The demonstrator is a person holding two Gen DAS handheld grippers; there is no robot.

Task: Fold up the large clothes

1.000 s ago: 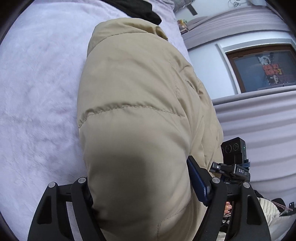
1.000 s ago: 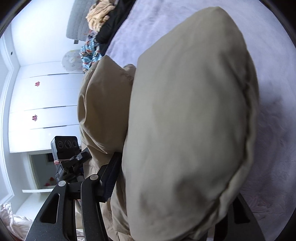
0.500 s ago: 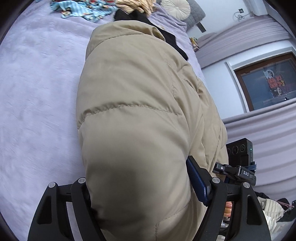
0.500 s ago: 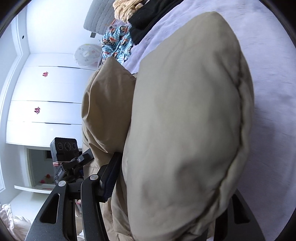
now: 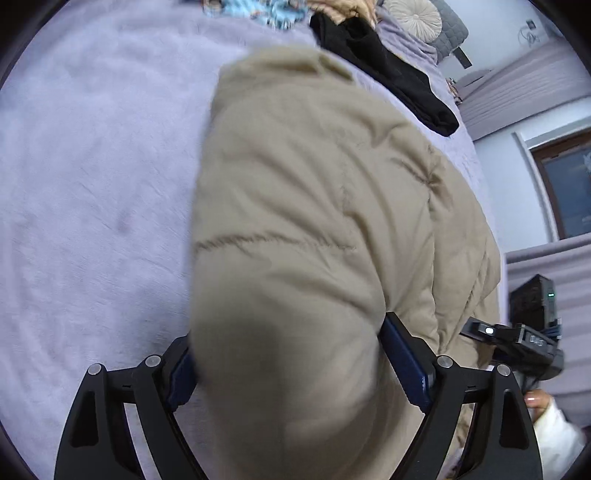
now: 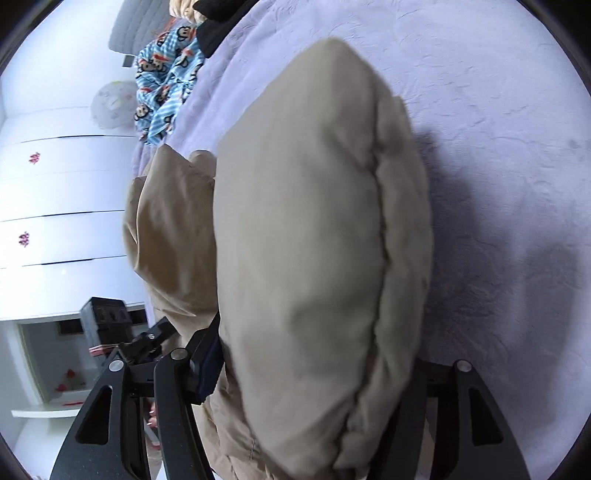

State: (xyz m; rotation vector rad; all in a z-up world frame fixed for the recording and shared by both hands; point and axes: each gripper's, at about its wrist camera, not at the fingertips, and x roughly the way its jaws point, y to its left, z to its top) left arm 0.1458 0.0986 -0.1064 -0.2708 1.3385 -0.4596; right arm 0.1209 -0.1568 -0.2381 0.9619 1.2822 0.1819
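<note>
While both tools open, jacket [image 5: 317, 229] fills them.

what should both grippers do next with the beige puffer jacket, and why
Probably finish letting go and back out: the beige puffer jacket bulges between both pairs of fingers, left gripper and right gripper are opening, and it hangs just above the lilac bedspread.

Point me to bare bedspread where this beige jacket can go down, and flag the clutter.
Free: lilac bedspread left of the beige jacket in the left wrist view, and right of it in the right wrist view. Crowded: the far end, with the black garment, blue cartoon-print fabric and round cushion.
</note>
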